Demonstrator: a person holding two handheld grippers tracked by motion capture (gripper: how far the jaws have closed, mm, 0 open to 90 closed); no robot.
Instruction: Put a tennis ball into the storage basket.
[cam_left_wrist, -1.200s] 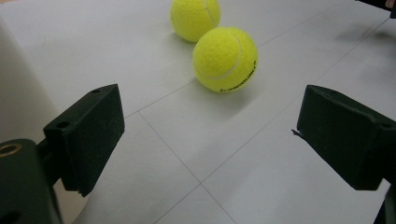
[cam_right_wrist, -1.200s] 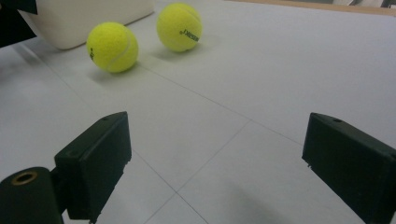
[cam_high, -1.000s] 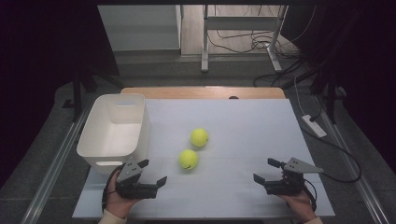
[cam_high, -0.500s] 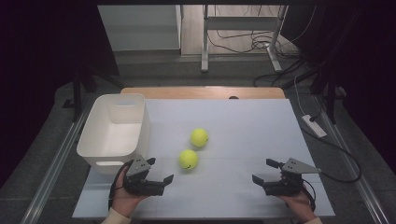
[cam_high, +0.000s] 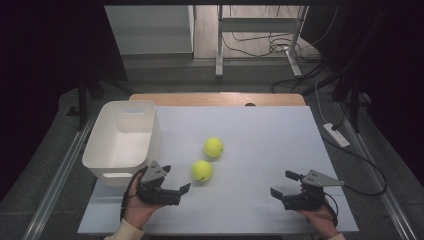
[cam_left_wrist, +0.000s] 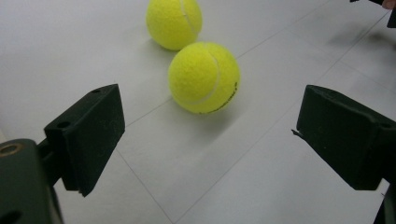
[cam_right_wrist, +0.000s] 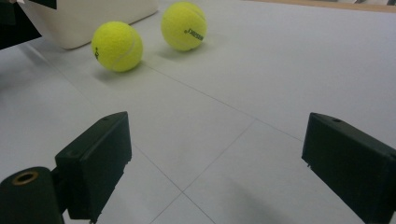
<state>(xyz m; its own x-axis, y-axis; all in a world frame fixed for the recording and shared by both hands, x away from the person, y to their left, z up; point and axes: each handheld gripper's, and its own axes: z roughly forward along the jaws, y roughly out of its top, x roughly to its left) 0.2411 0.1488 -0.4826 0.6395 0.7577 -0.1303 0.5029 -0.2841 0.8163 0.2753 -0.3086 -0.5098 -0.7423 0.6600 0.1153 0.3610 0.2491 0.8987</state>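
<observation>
The left gripper (cam_high: 175, 185) has its jaws spread wide with nothing between them, and points at the nearer tennis ball (cam_high: 202, 170), which lies on the white table (cam_high: 260, 140) just right of the white plastic bin (cam_high: 122, 140). To take it well, I would bring the jaws level with the ball's middle, one pad on each side, and close gently (a round ball rolls off at the first nudge). The second tennis ball (cam_high: 213, 147) sits just beyond, farther from the bin's near corner. The right gripper (cam_high: 287, 187), also open and empty, rests well to the right of the bin. Each ball carries small black printing, too blurred to read.
</observation>
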